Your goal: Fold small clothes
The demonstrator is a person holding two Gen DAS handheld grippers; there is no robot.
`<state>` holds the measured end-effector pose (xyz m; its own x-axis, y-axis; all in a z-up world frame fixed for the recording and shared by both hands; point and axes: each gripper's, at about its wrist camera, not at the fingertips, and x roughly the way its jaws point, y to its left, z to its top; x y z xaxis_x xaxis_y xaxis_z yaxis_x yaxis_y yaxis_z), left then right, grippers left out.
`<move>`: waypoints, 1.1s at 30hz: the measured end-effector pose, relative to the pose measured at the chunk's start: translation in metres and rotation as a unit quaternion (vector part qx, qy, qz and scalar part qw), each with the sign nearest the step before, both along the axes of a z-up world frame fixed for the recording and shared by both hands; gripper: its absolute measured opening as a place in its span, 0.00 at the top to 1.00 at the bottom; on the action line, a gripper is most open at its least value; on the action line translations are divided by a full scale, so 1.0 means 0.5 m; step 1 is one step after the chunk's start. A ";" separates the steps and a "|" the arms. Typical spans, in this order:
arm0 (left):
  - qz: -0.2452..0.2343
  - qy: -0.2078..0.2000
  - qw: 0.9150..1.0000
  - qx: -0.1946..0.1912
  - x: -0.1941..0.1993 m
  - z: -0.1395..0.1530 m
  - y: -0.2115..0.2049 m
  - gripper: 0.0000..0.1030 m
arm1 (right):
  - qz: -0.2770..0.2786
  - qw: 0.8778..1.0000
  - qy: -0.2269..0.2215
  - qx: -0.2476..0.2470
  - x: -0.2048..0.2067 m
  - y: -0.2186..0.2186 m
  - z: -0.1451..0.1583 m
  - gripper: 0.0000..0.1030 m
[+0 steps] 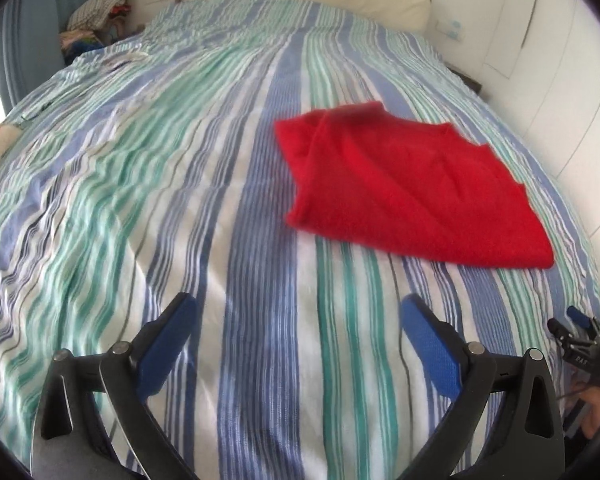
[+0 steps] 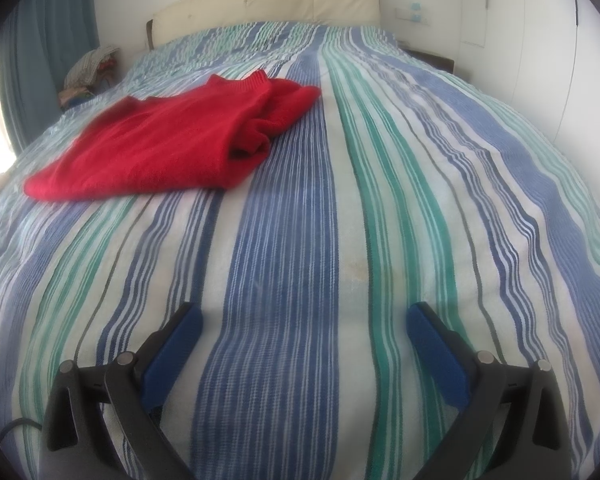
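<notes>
A red knit garment point(image 1: 412, 192) lies folded on the striped bedspread point(image 1: 180, 200), ahead and to the right of my left gripper point(image 1: 298, 312). That gripper is open over the cover with nothing between its blue pads point(image 1: 432, 348). In the right wrist view the same red garment point(image 2: 168, 140) lies ahead to the left, with a bunched sleeve along its right side. My right gripper point(image 2: 302, 324) is open and empty, well short of the garment. The right gripper point(image 1: 580, 332) also shows at the right edge of the left wrist view.
A cream headboard point(image 2: 268, 4) and white walls close the far end of the bed. A pile of clothes point(image 1: 100, 12) sits on a stand at the far left, next to a blue curtain point(image 2: 44, 52). A white cupboard point(image 1: 560, 60) runs along the right.
</notes>
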<state>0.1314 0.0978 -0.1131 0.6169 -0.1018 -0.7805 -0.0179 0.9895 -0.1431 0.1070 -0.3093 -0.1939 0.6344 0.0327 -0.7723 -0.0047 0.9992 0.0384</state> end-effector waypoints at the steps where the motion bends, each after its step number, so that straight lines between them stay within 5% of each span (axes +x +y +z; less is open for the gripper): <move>1: 0.005 -0.008 1.000 -0.003 -0.007 0.003 0.009 0.01 | 0.002 1.000 0.013 -0.004 0.006 0.002 0.006 0.02; 4: 0.019 -0.030 0.999 -0.005 -0.037 -0.016 0.028 0.01 | 0.001 0.999 0.037 0.021 0.033 -0.003 0.045 0.04; 8: 0.015 0.000 1.000 -0.011 -0.034 -0.048 0.031 0.02 | -0.003 0.991 0.015 0.130 0.102 -0.022 0.115 0.04; 10: 0.012 -0.018 1.000 -0.011 -0.034 -0.040 0.028 0.02 | -0.010 0.984 0.012 0.177 0.155 -0.029 0.132 0.04; 14: 0.020 -0.021 0.999 0.013 -0.028 -0.047 0.030 0.01 | -0.036 0.972 0.026 0.232 0.264 -0.029 0.119 0.04; 17: 0.026 -0.001 1.000 -0.007 -0.023 -0.064 0.042 0.01 | -0.076 0.959 0.082 0.260 0.336 -0.027 0.059 0.07; 18: 0.030 0.004 0.999 -0.013 -0.024 -0.069 0.046 0.01 | -0.088 0.951 0.103 0.279 0.351 -0.029 0.033 0.17; 20: 0.040 0.011 0.999 -0.021 -0.024 -0.072 0.056 0.01 | -0.106 0.937 0.122 0.309 0.364 -0.033 0.002 0.59; 21: 0.047 0.012 0.998 -0.027 -0.023 -0.071 0.064 0.02 | -0.110 0.934 0.120 0.318 0.366 -0.034 0.000 0.91; 27: 0.092 -0.002 0.994 -0.063 -0.015 -0.049 0.122 0.02 | -0.027 0.955 0.054 0.292 0.381 0.072 0.159 0.90; 33: 0.118 -0.011 0.991 -0.057 -0.013 -0.044 0.156 0.02 | 0.114 0.950 0.053 0.287 0.454 0.332 0.274 0.90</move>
